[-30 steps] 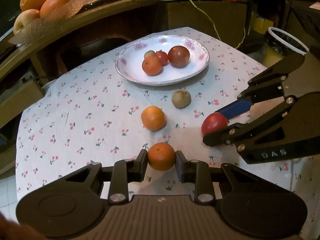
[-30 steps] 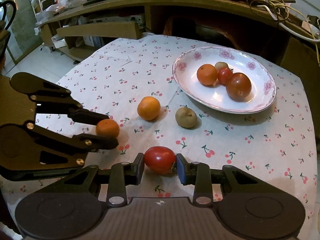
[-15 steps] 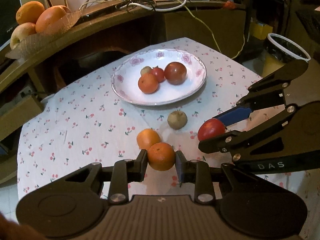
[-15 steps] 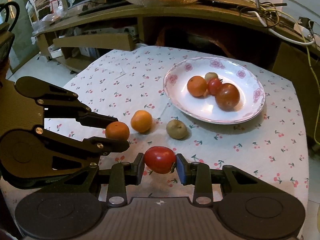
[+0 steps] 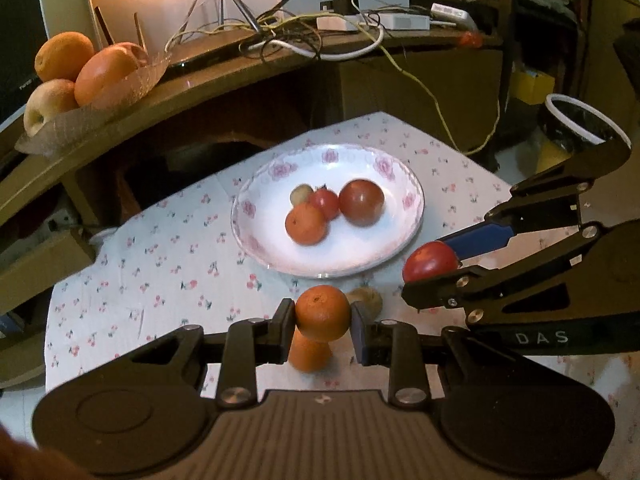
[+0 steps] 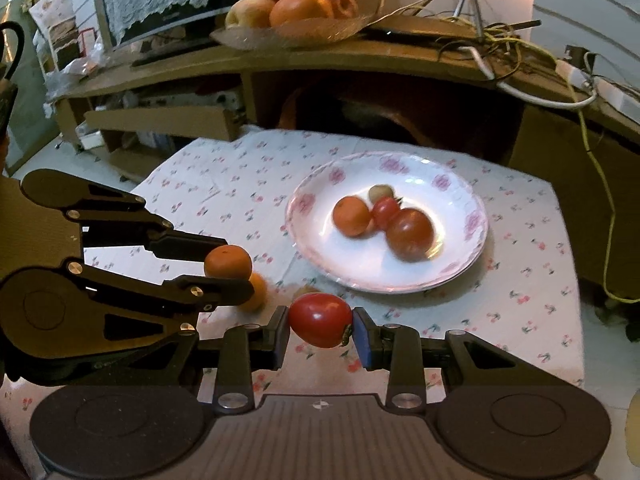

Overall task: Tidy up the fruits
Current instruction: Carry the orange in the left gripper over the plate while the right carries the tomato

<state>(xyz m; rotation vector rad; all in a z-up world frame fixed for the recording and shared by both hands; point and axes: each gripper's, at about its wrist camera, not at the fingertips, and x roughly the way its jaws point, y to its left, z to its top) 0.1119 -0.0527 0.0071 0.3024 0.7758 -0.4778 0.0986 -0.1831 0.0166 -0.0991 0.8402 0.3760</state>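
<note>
An orange is clamped in the left tongs and a red tomato in the right tongs — both held above the table, just short of the plate. Each should be carried over the rim, lowered onto bare white — clear of the fruit already there — then released gently.

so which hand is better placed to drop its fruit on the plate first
Right, probably. Its tomato sits just off the plate's near rim. The left hand's orange hangs further back, above the loose orange.
</note>
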